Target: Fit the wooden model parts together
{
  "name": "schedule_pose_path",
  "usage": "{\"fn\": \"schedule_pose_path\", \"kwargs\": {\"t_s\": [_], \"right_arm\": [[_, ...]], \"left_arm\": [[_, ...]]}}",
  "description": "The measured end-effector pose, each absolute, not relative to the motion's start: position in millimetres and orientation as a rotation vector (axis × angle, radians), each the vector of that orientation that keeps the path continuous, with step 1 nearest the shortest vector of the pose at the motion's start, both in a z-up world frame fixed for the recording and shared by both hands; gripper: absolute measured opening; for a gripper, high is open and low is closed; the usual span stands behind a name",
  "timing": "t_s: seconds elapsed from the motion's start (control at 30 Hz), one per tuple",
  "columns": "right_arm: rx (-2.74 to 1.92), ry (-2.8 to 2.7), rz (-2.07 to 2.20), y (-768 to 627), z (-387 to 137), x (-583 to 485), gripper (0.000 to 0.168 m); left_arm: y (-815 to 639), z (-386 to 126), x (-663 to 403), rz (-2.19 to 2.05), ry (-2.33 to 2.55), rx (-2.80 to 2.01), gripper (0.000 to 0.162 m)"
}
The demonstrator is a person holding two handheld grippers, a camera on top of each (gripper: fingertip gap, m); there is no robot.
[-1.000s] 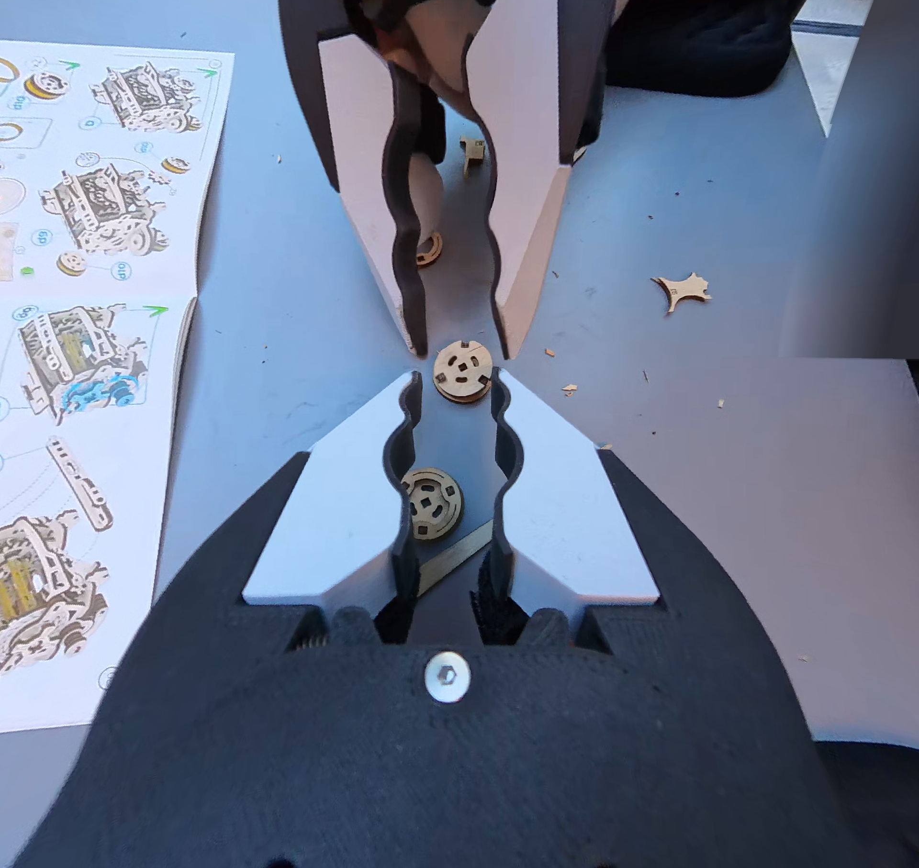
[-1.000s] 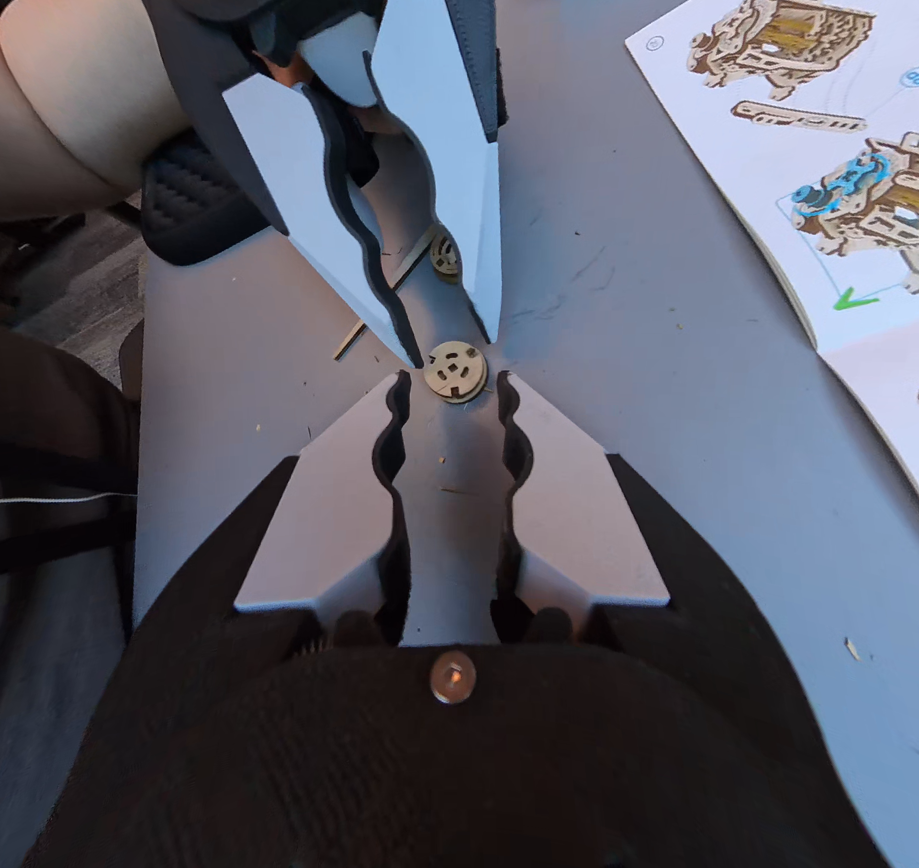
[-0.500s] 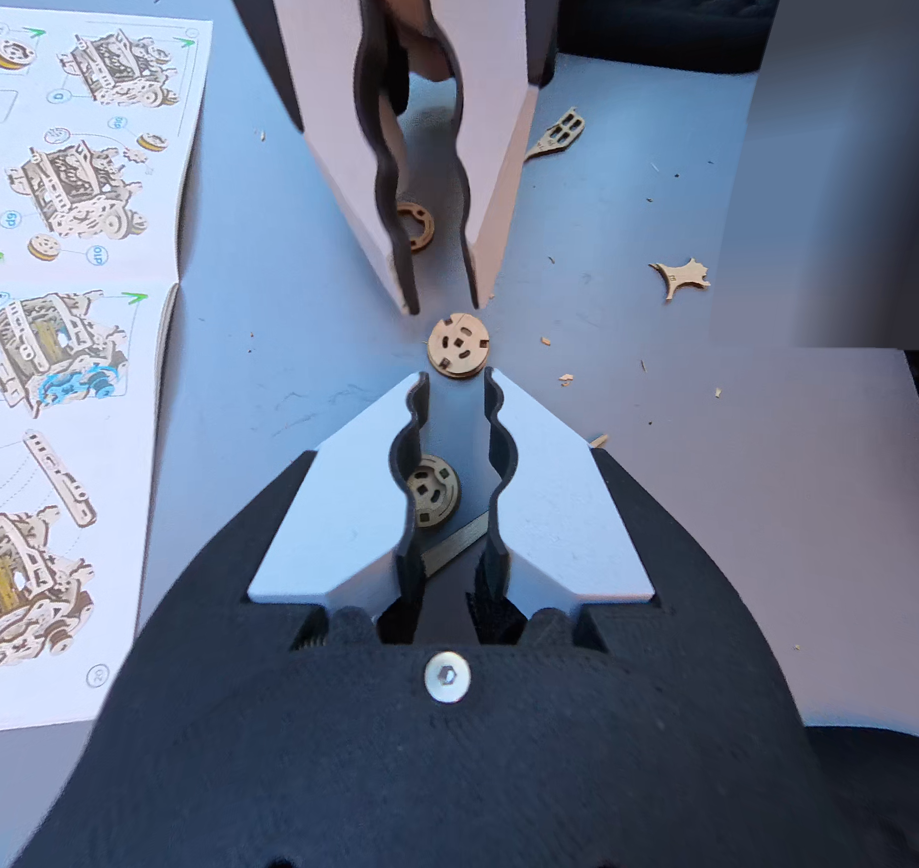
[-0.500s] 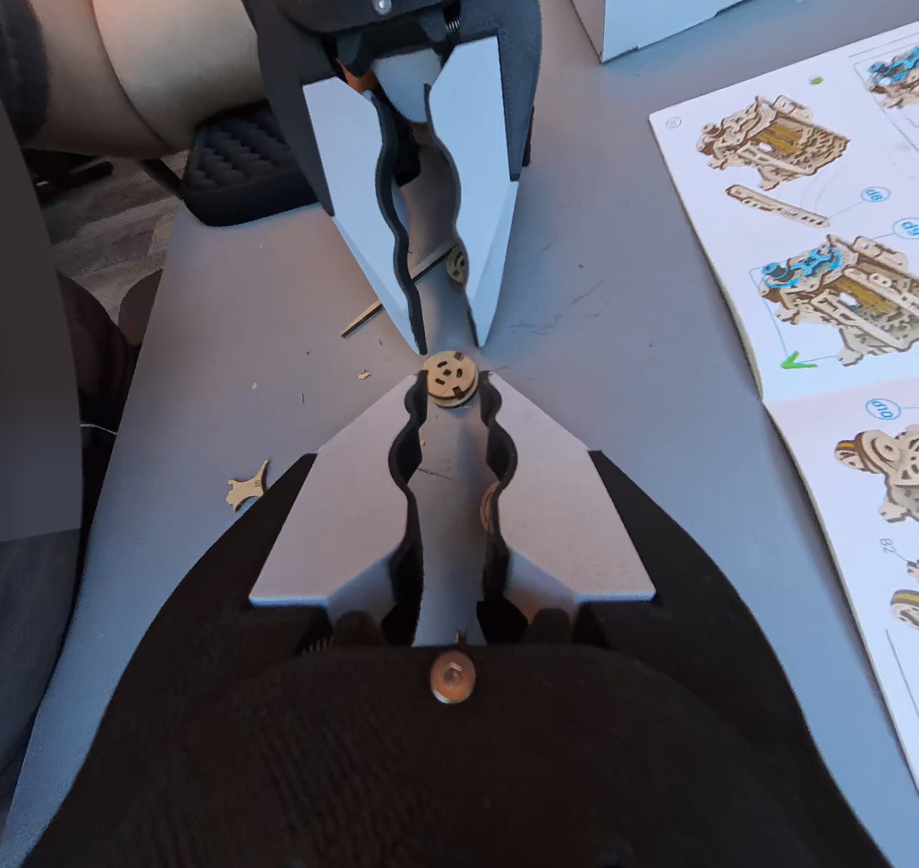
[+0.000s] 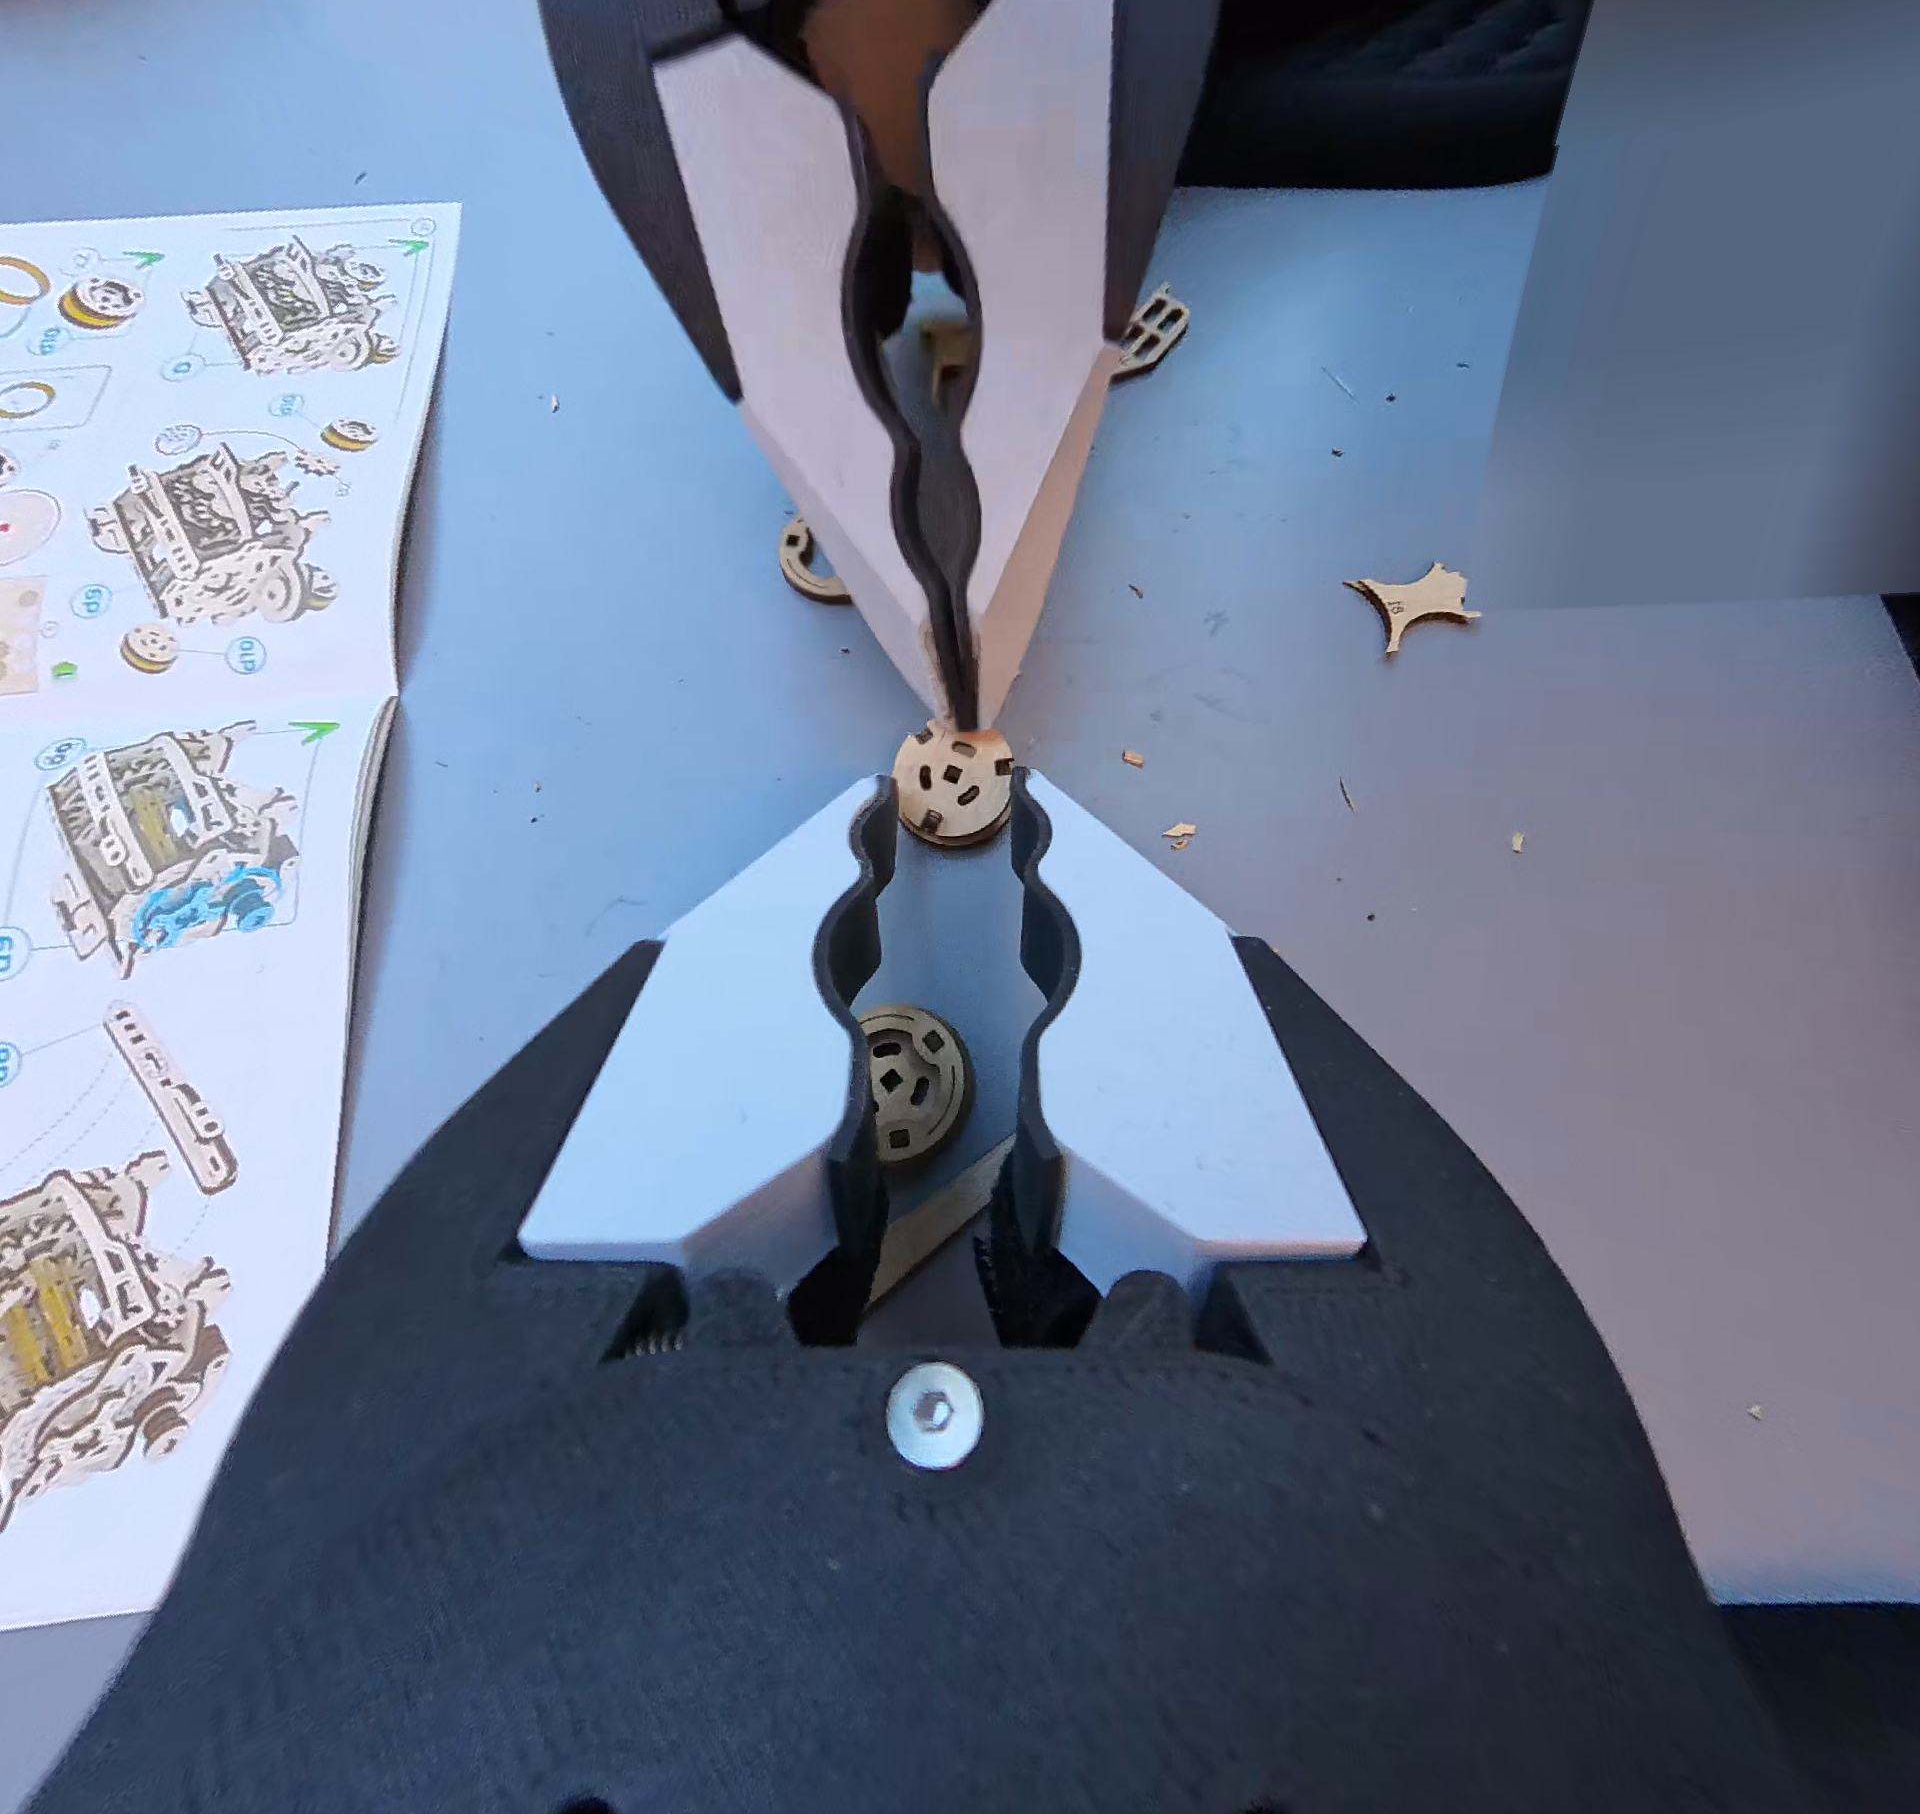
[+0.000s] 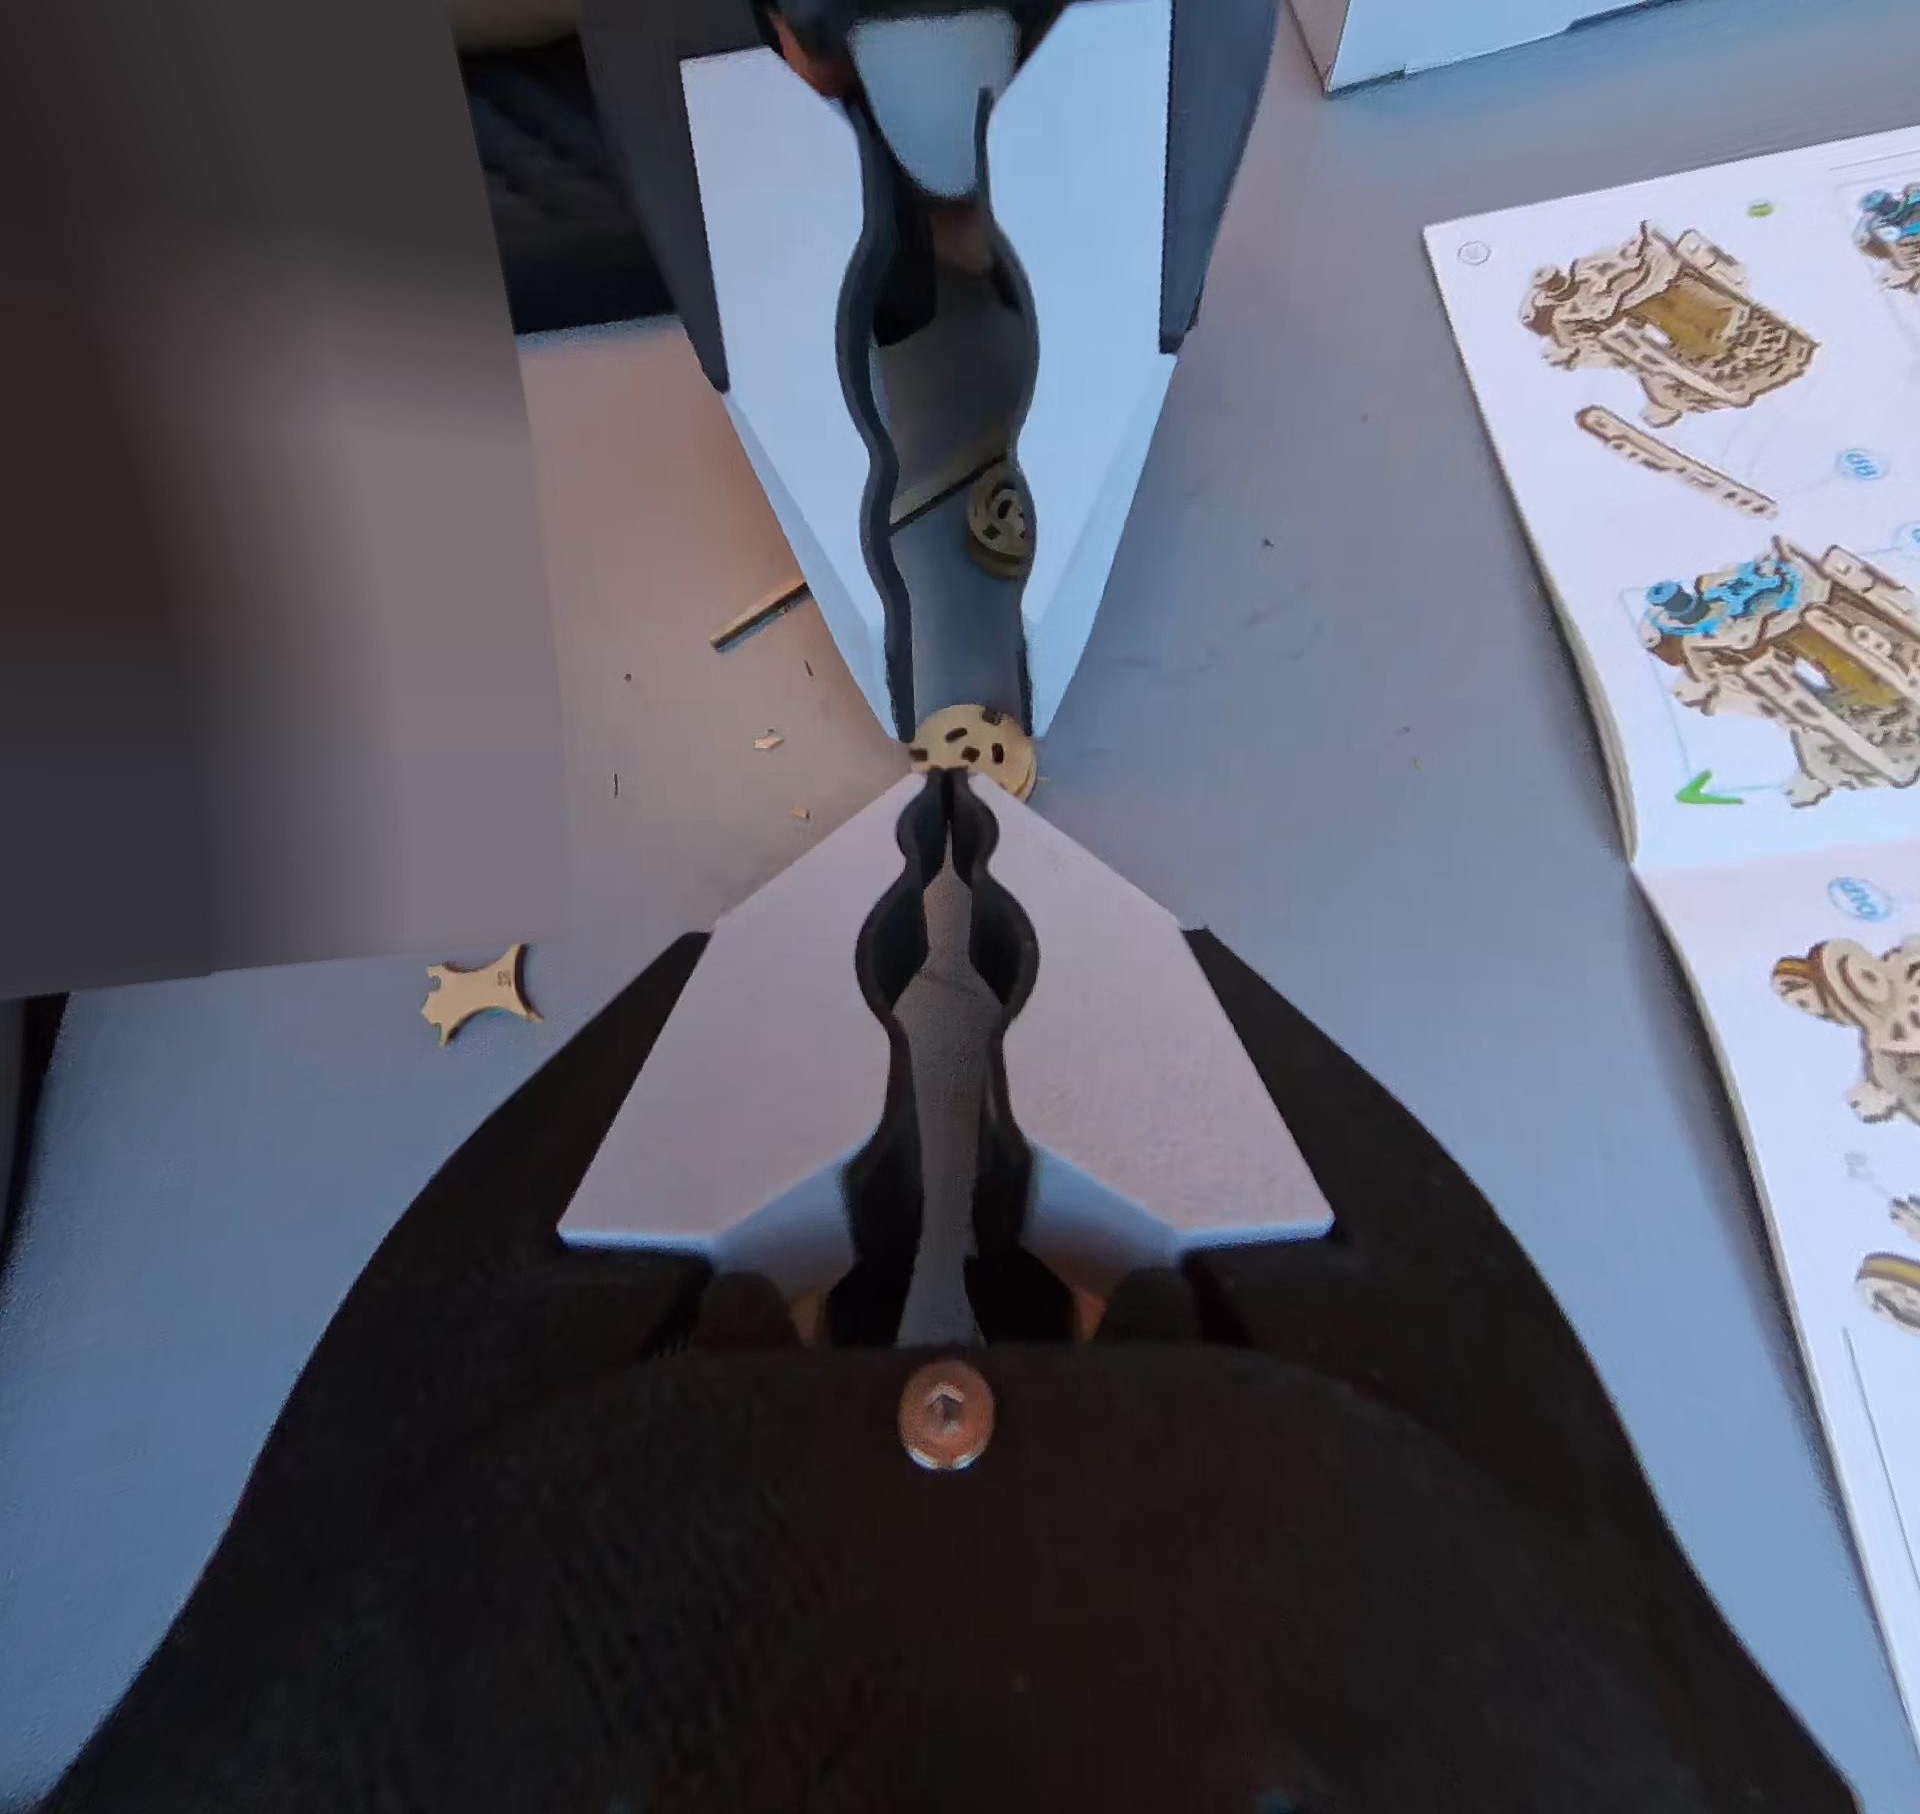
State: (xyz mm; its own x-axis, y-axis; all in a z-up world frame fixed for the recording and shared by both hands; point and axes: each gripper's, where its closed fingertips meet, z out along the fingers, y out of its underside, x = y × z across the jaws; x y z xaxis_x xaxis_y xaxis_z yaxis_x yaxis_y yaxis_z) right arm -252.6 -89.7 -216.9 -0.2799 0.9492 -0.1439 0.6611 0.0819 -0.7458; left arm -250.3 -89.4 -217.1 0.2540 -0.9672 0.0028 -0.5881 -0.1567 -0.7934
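The right gripper (image 6: pixel 940 777) has closed its fingers since a moment ago, pinching the round slotted wooden disc (image 5: pixel 954 785) on the grey worktop (image 5: pixel 1351 1037). The left gripper (image 5: pixel 954 788) stays narrowly open around it, likely steadying it for fitting.

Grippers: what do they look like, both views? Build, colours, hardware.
Both match. The left gripper has a textured black printed body, one silver hex-socket screw at centre, and two pale grey wedge fingers lined with wavy black pads. The right gripper is the same build; its centre screw looks coppery. A spring shows at each finger base. No cables, markings or sleeves visible.
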Motion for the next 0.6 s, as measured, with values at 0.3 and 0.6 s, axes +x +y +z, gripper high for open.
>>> {"fn": "schedule_pose_path", "kwargs": {"t_s": [0.3, 0.6], "right_arm": [[-1.548, -1.901, 1.098, -87, -200, -257, 0.000], [-1.560, -1.961, 0.942, -79, -212, -252, 0.000]], "left_arm": [[-90, -217, -250, -0.700, 1.415, -1.844, 0.018], [-91, -218, -251, -0.732, 1.404, -1.852, 0.017]]}}
